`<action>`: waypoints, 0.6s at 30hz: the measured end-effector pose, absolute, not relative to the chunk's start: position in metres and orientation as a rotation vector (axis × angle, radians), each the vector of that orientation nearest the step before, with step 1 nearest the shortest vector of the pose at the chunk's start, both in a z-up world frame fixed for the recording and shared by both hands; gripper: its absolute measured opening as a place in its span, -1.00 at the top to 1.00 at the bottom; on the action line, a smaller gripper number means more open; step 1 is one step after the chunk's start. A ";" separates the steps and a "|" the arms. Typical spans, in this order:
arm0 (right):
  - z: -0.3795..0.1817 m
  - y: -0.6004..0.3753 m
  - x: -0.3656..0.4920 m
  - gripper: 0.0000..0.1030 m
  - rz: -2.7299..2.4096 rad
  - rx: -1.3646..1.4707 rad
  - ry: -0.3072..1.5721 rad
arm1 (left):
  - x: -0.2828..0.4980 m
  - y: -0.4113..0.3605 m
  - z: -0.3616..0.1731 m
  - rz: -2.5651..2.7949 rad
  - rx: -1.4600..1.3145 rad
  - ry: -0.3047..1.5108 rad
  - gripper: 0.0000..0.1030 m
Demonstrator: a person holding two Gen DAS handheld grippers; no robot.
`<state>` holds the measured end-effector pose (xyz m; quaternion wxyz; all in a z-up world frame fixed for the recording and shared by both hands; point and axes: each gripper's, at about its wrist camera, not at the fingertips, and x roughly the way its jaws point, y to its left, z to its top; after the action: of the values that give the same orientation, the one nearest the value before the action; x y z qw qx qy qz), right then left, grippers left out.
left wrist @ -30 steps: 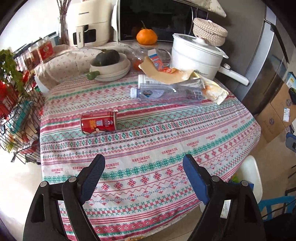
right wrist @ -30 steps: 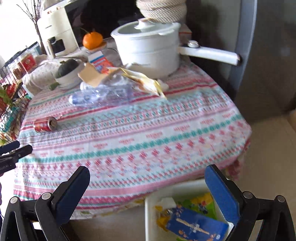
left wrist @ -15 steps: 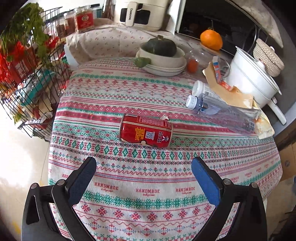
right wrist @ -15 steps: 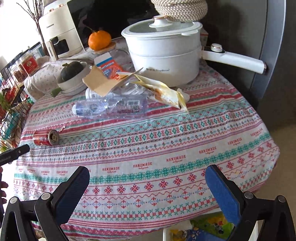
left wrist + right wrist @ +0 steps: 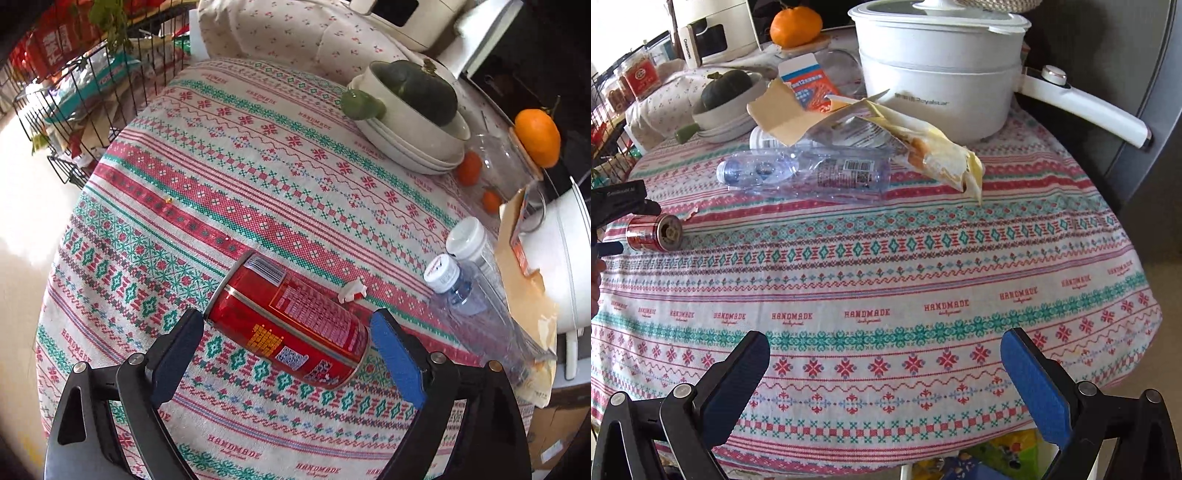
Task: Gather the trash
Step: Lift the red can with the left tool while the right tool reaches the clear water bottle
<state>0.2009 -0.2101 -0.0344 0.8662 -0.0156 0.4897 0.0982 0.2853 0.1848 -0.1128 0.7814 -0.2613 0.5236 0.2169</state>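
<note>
Patterned cloth in red, green and white bands covers the round surface (image 5: 258, 155). At 9 o'clock in the left wrist view stands a wire rack (image 5: 74, 92) of packets. At 6 o'clock the left claw (image 5: 288, 330) is spread, its jaws having just been closing a little, one pad at each end of a red can (image 5: 291, 325) lying on its side; neither pad presses on it. A white scrap (image 5: 352, 290) lies just beside the can at 1 o'clock. At 3 o'clock a clear plastic bottle (image 5: 476, 314) lies flat, a torn brown paper wrapper (image 5: 524, 288) over it. In the right wrist view the can (image 5: 653, 232) sits at 9 o'clock, the bottle (image 5: 805, 173) at 11 o'clock, the white pot (image 5: 938, 66) at 12 o'clock. The right claw (image 5: 884, 360) is spread over bare cloth, holding nothing.
</note>
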 end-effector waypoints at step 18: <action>-0.044 -0.227 0.217 -0.99 0.156 -0.012 1.050 | 0.277 0.153 -0.129 0.217 -0.441 1.194 -0.11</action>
<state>0.2165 -0.2266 -0.0442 0.8625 -0.0059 0.5006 0.0742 0.2774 0.1525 -0.1286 0.7987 -0.2056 0.5564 0.1012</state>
